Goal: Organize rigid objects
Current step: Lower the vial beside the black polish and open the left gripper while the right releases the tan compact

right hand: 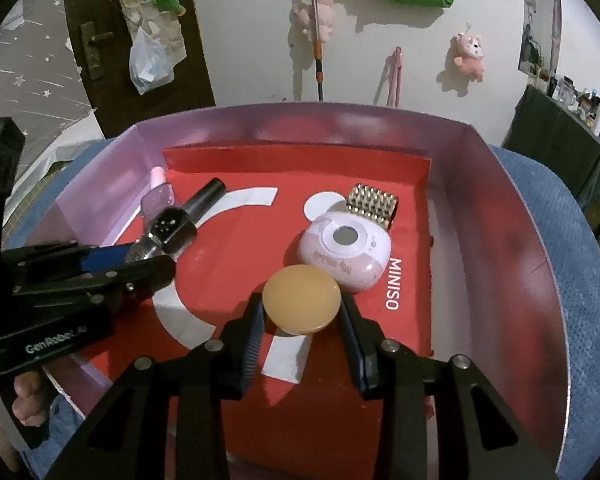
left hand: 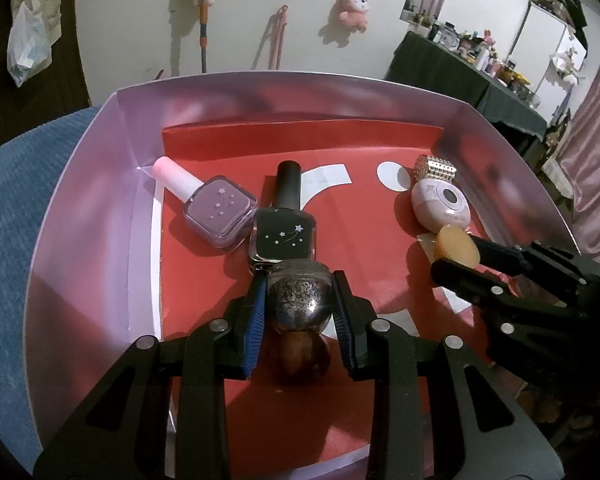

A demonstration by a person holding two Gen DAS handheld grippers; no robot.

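Your left gripper (left hand: 300, 300) is clamped on a glittery round bottle (left hand: 298, 292), held just above the red liner of the pink box (left hand: 80, 208), touching the black polish bottle (left hand: 284, 232). A lilac polish bottle (left hand: 220, 216) lies beside that one. Your right gripper (right hand: 302, 312) is clamped on an amber disc (right hand: 302, 300), just beside the pink perfume bottle (right hand: 344, 252) with its gold studded cap.

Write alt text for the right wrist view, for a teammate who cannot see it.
The right gripper is shut on a round tan disc above a red-lined pink box, just in front of a pink perfume bottle with a studded gold cap. At left, the left gripper holds a glittery bottle beside a black nail polish bottle.
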